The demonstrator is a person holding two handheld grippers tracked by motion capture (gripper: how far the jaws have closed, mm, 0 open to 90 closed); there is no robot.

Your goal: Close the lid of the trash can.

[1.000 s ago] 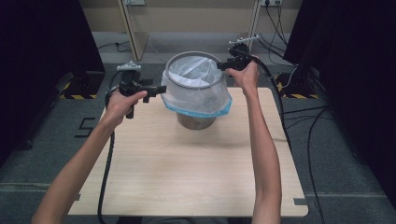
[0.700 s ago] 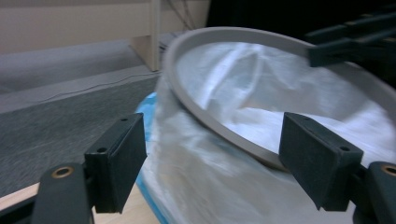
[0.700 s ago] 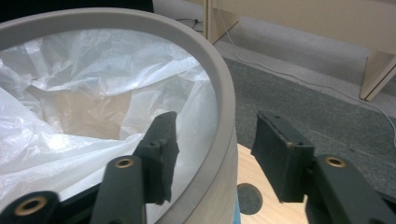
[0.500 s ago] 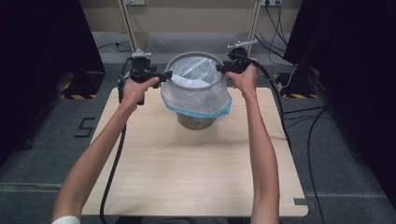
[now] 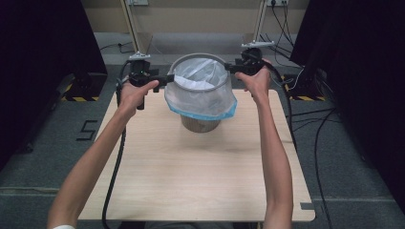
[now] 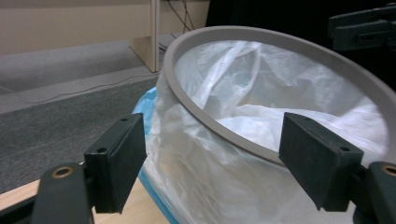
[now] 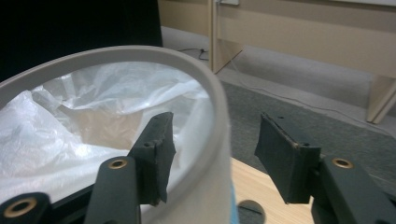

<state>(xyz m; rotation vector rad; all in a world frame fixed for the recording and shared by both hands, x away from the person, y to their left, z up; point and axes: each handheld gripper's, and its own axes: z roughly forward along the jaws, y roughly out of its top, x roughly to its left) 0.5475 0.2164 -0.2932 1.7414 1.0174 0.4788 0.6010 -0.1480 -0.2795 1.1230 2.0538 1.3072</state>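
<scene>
A brown bin (image 5: 200, 125) stands at the far middle of the table, with a grey ring (image 5: 177, 65) around its top. A white plastic bag (image 5: 203, 98) with a blue edge lines the bin and hangs over its sides. My left gripper (image 5: 169, 78) is at the ring's left side and my right gripper (image 5: 229, 68) at its right side. In the left gripper view the left gripper (image 6: 219, 163) is open, with the ring (image 6: 210, 126) and bag (image 6: 187, 154) between its jaws. In the right gripper view the right gripper (image 7: 219, 156) is open and straddles the ring (image 7: 215, 126).
The wooden table (image 5: 191, 176) stretches toward the person's side. Cables (image 5: 112, 181) trail from both grippers. Dark screens stand at both sides, and table legs (image 5: 126, 24) and grey carpet lie beyond the far edge.
My left gripper has moved up and to the right, from beside the bin to the ring's left edge. The right gripper has stayed at the ring's right edge.
</scene>
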